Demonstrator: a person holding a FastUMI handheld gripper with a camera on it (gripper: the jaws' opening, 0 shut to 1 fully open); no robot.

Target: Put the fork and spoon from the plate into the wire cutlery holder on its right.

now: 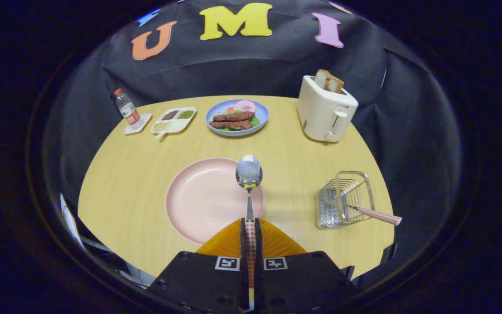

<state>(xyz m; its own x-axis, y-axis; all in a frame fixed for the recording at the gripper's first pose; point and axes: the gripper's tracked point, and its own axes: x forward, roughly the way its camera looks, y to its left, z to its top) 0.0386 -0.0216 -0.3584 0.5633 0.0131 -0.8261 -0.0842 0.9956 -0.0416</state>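
The hand-held gripper (251, 226) with orange ribbed fingers (227, 244) is pressing both fingers almost together on the red-and-white checked handle of a shiny metal spoon (249, 179). The spoon is pointing straight ahead of the fingertips, its bowl hanging over the right part of an empty round pink plate (203, 198) that is lying on the pale wooden table (124, 183).

To the right of the plate, a silver wire cutlery holder (342, 200) is standing near the table's edge, and a fork with a matching checked handle (377, 215) is leaning in it, its handle sticking out over the rim to the right.

Farther back, a cream toaster (325, 111) is holding slices of toast. A blue plate of meat, egg and greens (237, 117) is sitting beyond the pink plate; left of it are a white divided tray of grains (173, 120) and a small plastic bottle with a red cap (128, 110) standing on a white coaster.
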